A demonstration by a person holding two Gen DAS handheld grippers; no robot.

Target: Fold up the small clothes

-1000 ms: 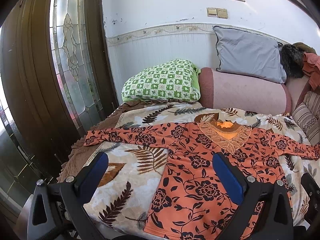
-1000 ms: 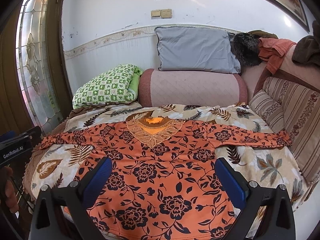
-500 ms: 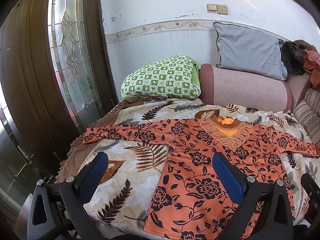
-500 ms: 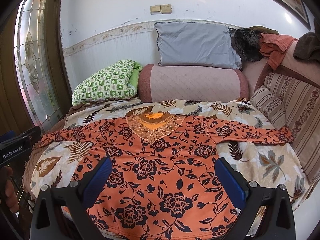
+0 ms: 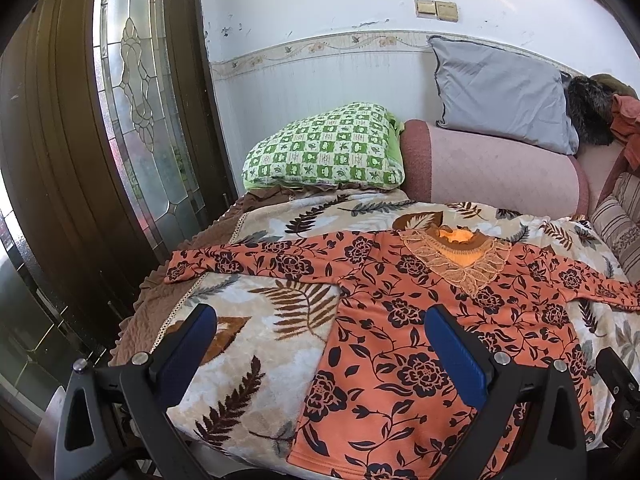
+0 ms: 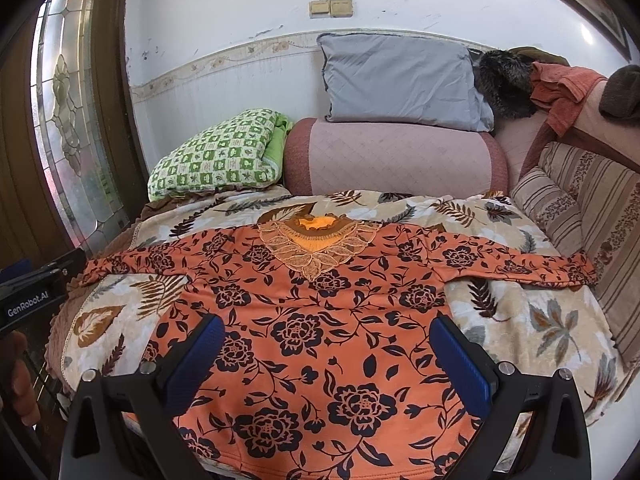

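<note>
white wall w/ a patterned border strip behind, leaded glass door [image 5: 136, 128] at left. left wrist view: leaf-print blanket [image 5: 256, 360] covers the seat, brown quilted cover [image 5: 160, 304] showing under its left edge. orange floral top [image 5: 400, 344] lies flat on the blanket, front up, lace neckline [image 5: 460, 260] toward the wall, hem at the near edge. its left sleeve [image 5: 240, 260] stretches straight out to the blanket's edge, cuff reaching the brown cover. other sleeve runs off to the right. left gripper [image 5: 320, 340] hangs above the near edge, blue pads wide apart, nothing between them; one pad over bare blanket, other over the top's body. green checked pillow [image 5: 324, 148] and pink bolster [image 5: 492, 176] sit behind, grey pillow [image 5: 500, 92] leaning on the wall above the bolster.

right wrist view: same top [image 6: 320, 320] seen centred, both sleeves spread sideways, right sleeve [image 6: 520, 264] ending near the striped cushion [image 6: 560, 208]. right gripper [image 6: 326, 350] spread wide, holding nothing, both blue pads over the lower body of the top; can't tell if touching the cloth. left gripper's black body [image 6: 36, 292] at the left edge, marked genrobot.ai, a hand [image 6: 20, 380] below it. grey pillow [image 6: 400, 80], dark furry item [image 6: 504, 84] and rust-coloured cloth [image 6: 560, 92] along the back.
</note>
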